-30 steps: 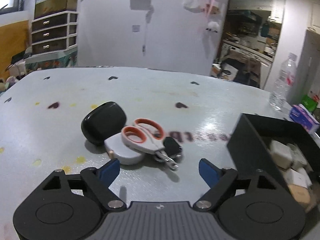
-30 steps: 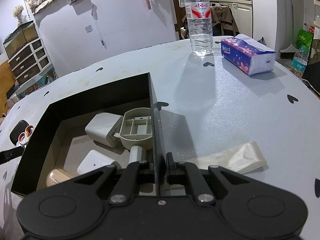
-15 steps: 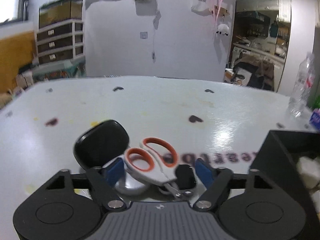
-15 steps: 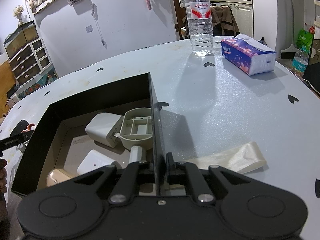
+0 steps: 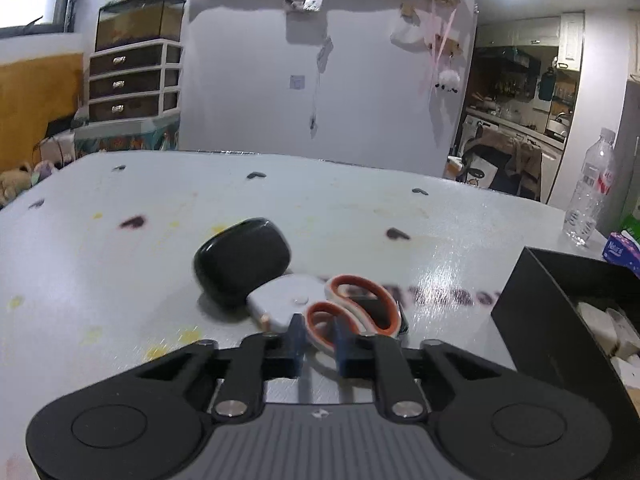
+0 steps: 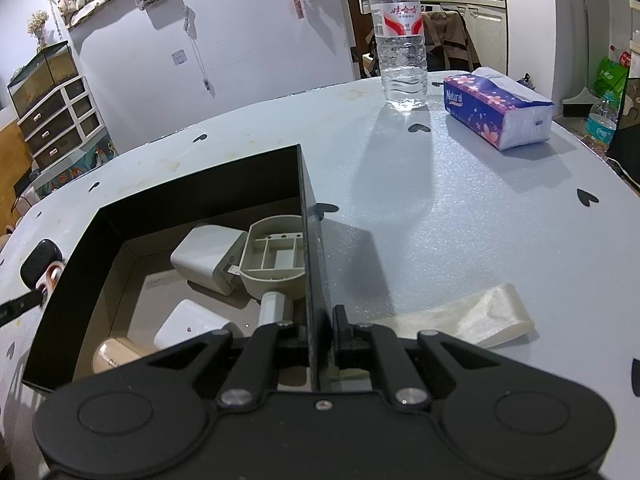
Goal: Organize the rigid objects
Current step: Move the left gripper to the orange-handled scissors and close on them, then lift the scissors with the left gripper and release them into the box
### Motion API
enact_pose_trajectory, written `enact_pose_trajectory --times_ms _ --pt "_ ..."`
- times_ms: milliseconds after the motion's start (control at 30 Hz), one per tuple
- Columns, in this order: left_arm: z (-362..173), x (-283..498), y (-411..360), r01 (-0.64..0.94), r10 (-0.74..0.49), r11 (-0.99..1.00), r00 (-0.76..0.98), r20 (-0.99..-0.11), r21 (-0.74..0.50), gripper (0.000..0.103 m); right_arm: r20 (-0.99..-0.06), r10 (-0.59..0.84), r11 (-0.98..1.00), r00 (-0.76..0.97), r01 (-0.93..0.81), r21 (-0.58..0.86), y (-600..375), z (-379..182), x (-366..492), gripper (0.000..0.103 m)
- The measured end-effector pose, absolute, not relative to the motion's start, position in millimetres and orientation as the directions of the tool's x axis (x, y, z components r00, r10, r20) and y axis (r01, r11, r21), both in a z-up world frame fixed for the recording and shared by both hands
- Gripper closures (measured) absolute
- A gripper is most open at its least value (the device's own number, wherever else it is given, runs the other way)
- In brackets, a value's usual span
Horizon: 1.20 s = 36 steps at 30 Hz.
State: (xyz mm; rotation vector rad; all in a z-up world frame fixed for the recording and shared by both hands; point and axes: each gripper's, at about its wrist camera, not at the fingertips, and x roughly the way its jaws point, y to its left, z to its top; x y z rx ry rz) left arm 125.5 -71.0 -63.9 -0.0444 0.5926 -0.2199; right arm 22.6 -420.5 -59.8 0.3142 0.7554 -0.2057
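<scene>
Scissors (image 5: pixel 352 312): orange-and-white handles, lying on the bench (image 5: pixel 120 264) just left of the black box (image 5: pixel 552 344), partly atop a white round case (image 5: pixel 284 300). Long axis ran toward the left claw (image 5: pixel 318 344), handle loops pointing away; blades hidden. Left claw closed on one handle loop. Black case (image 5: pixel 244 264) touched the white case's far side. Right claw (image 6: pixel 318 336) clamped shut on the box's right wall.

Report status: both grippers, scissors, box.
Left gripper shut on scissors, on the table beside the white disc and black case. Right gripper shut on box wall. Path to box clear.
</scene>
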Motion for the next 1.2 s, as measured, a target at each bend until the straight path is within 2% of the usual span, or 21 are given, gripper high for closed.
enact_pose_trajectory --times_ms 267,300,333,400,533,633,767,800,867,1200 --pt "-66.0 106.8 -63.0 0.199 -0.230 0.973 0.776 -0.587 -0.117 0.085 -0.698 -0.069 0.933 0.713 0.294 0.208 -420.3 -60.3 22.5 0.095" --pt "-65.3 105.4 -63.2 0.197 -0.232 0.973 0.773 -0.590 -0.124 0.074 -0.698 -0.069 0.933 0.712 0.294 0.208 -420.3 -60.3 22.6 0.095" --pt "-64.0 103.9 -63.5 0.191 -0.232 0.973 0.776 -0.587 -0.133 0.052 -0.698 -0.068 0.933 0.713 0.294 0.209 -420.4 -60.3 22.3 0.095" --pt "-61.0 100.8 -65.1 0.181 -0.231 0.973 0.787 -0.572 -0.145 0.025 -0.698 -0.068 0.933 0.713 0.294 0.209 -420.4 -60.3 22.2 0.095" --pt "-59.6 103.1 -77.4 0.199 -0.241 0.970 0.784 -0.572 -0.137 0.023 -0.698 -0.069 0.933 0.712 0.294 0.208 -419.9 -60.3 22.5 0.095" --pt "-67.3 111.0 -91.2 0.191 -0.216 0.976 0.761 -0.611 -0.108 0.023 -0.698 -0.067 0.933 0.713 0.294 0.210 -420.3 -60.4 22.4 0.095" --pt "-78.1 108.8 -108.8 0.173 -0.125 0.985 0.782 -0.610 0.021 0.022 -0.698 -0.068 0.933 0.713 0.293 0.209 -420.6 -60.2 22.1 0.095" --pt "-78.4 107.7 -107.7 0.172 -0.129 0.985 0.786 -0.605 0.014 0.024 -0.698 -0.068 0.933 0.713 0.294 0.209 -420.6 -60.3 22.1 0.095" --pt "-77.5 106.4 -105.2 0.165 -0.125 0.986 0.793 -0.596 0.014 0.041 -0.697 -0.068 0.932 0.714 0.294 0.210 -420.6 -60.2 22.0 0.094" --pt "-65.2 102.9 -93.1 0.163 -0.162 0.985 0.810 -0.563 -0.049 0.042 -0.698 -0.068 0.933 0.713 0.294 0.209 -420.5 -60.3 21.9 0.094"
